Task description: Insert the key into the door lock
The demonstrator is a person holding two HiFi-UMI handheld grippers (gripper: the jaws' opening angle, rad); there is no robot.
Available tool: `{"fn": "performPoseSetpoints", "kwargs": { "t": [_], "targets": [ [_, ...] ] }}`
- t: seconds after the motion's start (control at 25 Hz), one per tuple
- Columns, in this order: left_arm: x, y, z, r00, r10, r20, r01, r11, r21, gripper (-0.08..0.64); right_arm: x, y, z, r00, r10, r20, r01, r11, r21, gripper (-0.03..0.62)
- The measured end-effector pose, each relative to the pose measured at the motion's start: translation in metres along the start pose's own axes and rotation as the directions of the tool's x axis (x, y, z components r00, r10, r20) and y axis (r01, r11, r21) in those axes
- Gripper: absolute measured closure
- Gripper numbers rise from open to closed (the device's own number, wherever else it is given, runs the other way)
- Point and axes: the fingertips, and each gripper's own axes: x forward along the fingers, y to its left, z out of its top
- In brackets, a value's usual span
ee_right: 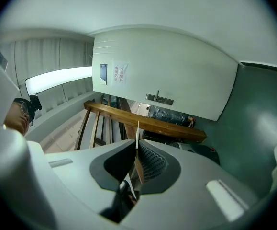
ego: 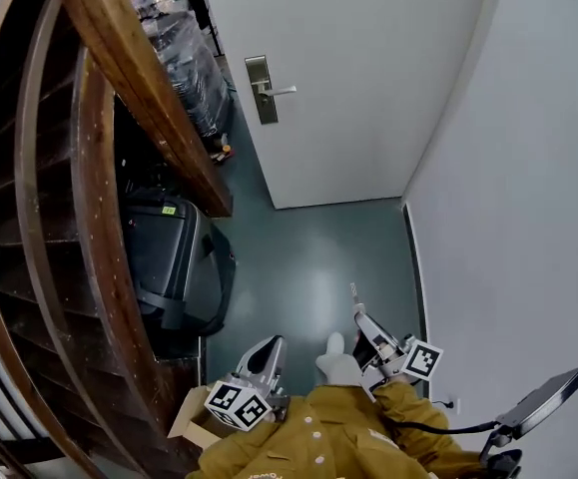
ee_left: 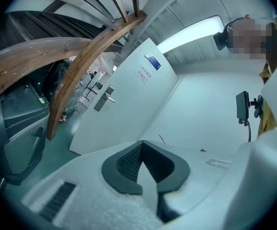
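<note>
A curved wooden stair rail [ego: 139,78] lines the floor's left edge. The left gripper [ego: 269,347] sits low by the person's jacket, pointing at the door [ego: 368,98]. Its ridged pads are pressed together, empty. A brushed-metal lock plate [ego: 261,90] stands far ahead. The right gripper [ego: 360,312] clamps a thin, flat key [ego: 353,292], well short of it.

A dark green floor [ego: 313,267] is seen, running as a narrow strip up to the foot of the white door [ego: 368,88]. Along its left side a bulky dark grey case [ego: 174,262] is found lying under the wooden stair [ego: 149,88]. Further back, plastic-wrapped goods [ego: 184,53] are stacked on the floor, and a small red object [ego: 227,151] is spotted just beside them. Nearest the camera, a cardboard box [ego: 181,422] is set at the left edge, partly covered.
</note>
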Motion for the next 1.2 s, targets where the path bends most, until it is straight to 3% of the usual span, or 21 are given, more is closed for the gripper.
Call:
{"fn": "performPoseSetpoints", "kwargs": {
  "t": [0.24,0.52,0.76,1.2],
  "targets": [
    [0.081,0.002,0.033,1.0,0.018,0.01,-0.018,1.0,0.007,0.558,0.051,-0.01,0.076,0.999,0.022,-0.028,-0.022,1.0,-0.001,0.561],
    [0.13,0.03,0.07,0.997,0.067,0.038,-0.066,0.998,-0.011,0.558,0.105,-0.026,0.113,0.997,0.013,-0.079,-0.011,1.0,0.023,0.561],
    [0.186,0.086,0.102,0.997,0.065,0.035,-0.064,0.997,-0.043,0.558,0.175,-0.054,0.142,0.996,-0.008,-0.094,0.01,1.0,0.022,0.561],
    [0.267,0.189,0.212,1.0,0.005,0.004,-0.005,0.999,-0.041,0.558,0.332,-0.08,0.18,0.997,-0.05,-0.05,0.051,0.999,0.016,0.561]
  ]
}}
